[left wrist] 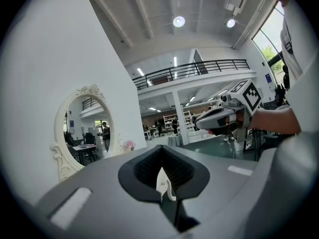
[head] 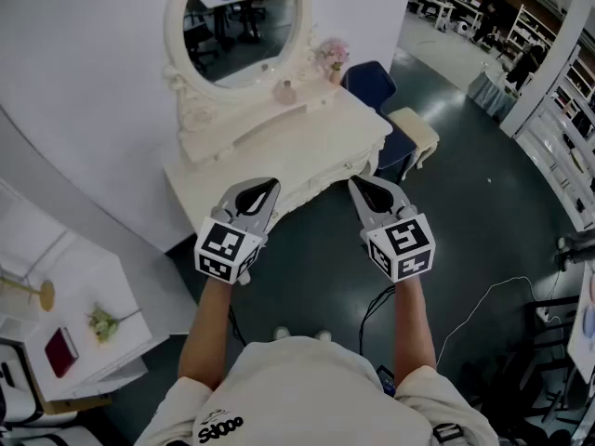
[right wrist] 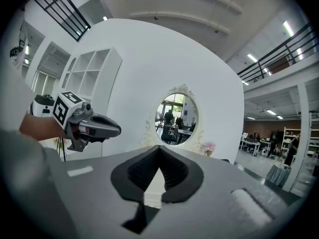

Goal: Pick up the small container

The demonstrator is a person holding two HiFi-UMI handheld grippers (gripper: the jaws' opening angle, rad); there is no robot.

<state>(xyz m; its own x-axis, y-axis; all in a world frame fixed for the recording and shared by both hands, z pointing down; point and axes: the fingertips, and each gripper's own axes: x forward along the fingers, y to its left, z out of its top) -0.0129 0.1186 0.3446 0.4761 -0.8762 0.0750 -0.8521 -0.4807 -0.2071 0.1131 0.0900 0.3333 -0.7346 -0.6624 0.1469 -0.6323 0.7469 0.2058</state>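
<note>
One small pinkish rounded container (head: 285,91) sits on the cream-white carved dressing table (head: 307,142), at the foot of the oval white-framed mirror (head: 237,21) and just beside a little bunch of pink flowers (head: 333,56). Both tools are held up near the table's front edge, well apart from the container — the left gripper (head: 263,191) has its jaws pressed together on nothing, and the right gripper (head: 364,193) likewise. Past the table's end stand a dark blue chair (head: 372,86) and a cream padded stool (head: 416,128).
</note>
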